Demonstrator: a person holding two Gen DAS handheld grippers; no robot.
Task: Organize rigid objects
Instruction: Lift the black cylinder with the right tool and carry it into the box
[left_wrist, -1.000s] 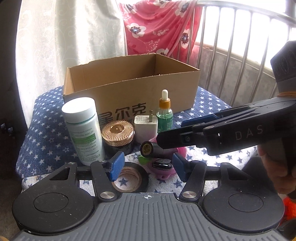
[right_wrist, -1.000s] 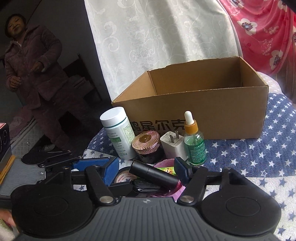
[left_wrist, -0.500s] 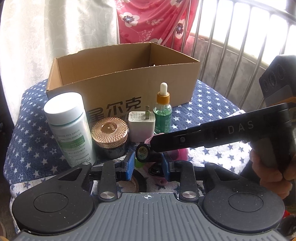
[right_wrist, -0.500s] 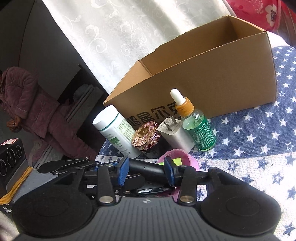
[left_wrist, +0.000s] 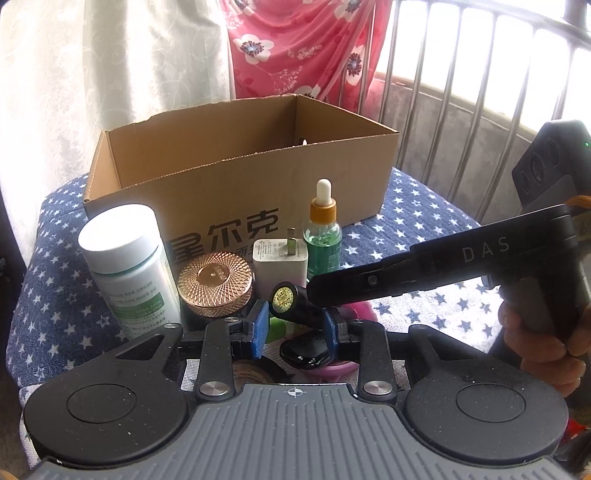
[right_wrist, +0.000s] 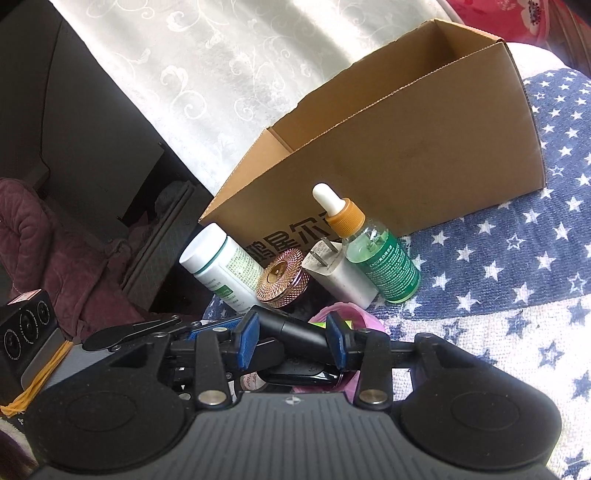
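Gripping black tube (right_wrist: 295, 330), right gripper (right_wrist: 291, 338) seemingly.

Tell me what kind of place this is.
Probably a room in a home, next to a window or balcony: metal railing bars, a lace curtain and floral cloth hang behind a star-print cushion with household items and a cardboard box.

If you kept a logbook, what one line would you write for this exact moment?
right gripper: shut on black tube | left gripper: part closed, grip unclear | cardboard box: behind, open top | dropper bottle: upright
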